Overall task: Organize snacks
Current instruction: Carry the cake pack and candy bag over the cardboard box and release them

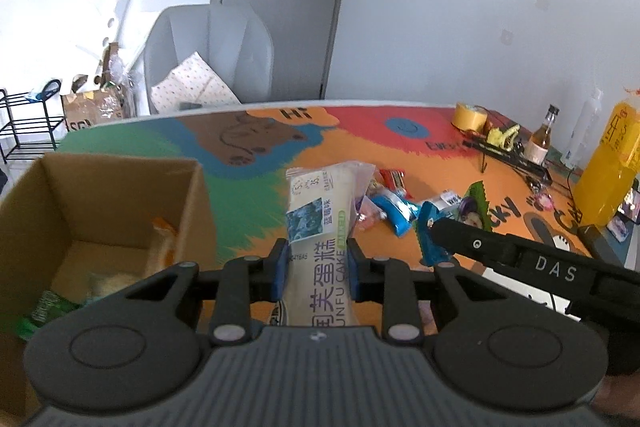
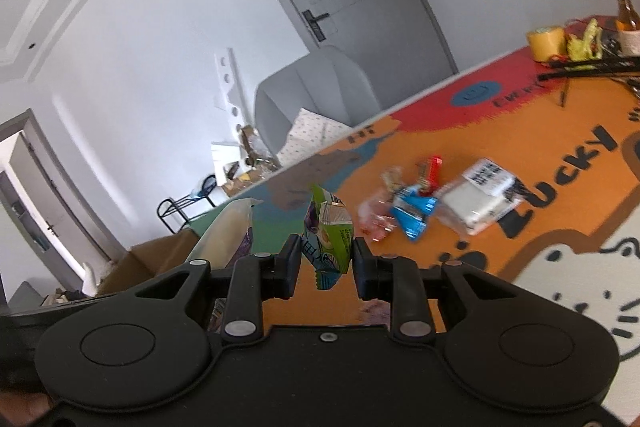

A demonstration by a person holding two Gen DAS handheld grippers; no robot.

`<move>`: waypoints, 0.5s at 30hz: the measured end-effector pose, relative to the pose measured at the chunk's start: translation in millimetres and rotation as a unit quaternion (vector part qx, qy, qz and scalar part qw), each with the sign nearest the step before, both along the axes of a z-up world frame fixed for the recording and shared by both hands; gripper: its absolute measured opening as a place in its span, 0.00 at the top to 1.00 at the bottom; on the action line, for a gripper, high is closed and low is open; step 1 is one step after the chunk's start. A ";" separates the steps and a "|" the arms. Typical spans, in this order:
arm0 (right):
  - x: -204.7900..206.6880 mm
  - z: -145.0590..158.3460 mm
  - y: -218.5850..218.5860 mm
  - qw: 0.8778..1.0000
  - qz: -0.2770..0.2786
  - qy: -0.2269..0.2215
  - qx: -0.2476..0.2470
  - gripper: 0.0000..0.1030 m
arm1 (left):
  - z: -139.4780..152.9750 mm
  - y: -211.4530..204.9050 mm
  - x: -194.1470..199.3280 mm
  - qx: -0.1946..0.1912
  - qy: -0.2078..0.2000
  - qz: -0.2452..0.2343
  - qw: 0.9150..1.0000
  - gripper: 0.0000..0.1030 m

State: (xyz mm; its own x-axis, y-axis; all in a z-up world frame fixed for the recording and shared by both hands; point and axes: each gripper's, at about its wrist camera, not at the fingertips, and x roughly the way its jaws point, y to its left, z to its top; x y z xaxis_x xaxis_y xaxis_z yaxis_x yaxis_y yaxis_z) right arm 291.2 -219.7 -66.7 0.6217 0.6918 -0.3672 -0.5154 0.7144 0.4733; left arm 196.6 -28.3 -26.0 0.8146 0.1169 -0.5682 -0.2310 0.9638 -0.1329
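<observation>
My left gripper (image 1: 318,261) is shut on a long white cake packet (image 1: 320,227) with purple lettering, held above the table just right of an open cardboard box (image 1: 120,195). The packet also shows in the right wrist view (image 2: 228,231). My right gripper (image 2: 326,261) is shut on a small green and purple snack packet (image 2: 328,231), held in the air; it appears in the left wrist view (image 1: 476,205) at the right. Several loose snacks lie on the colourful mat: a blue packet (image 2: 412,217), a red bar (image 2: 432,167), a clear white packet (image 2: 480,195).
The box holds an orange packet (image 1: 164,239) and a green one (image 1: 44,311). At the table's far right stand a yellow tape roll (image 1: 468,117), a small bottle (image 1: 540,139), a yellow juice bottle (image 1: 608,171) and a black rack. A grey chair (image 1: 208,55) is behind the table.
</observation>
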 end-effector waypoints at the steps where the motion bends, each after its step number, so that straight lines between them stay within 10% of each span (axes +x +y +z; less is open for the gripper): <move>1: -0.9 2.1 2.5 1.000 0.002 -0.002 0.002 0.75 | 2.2 2.4 -2.4 0.000 -0.003 0.003 1.000 0.73; 15: -16.9 33.2 40.0 0.999 0.036 -0.034 0.003 0.75 | 26.1 36.5 -28.2 -0.020 -0.043 0.025 0.999 0.74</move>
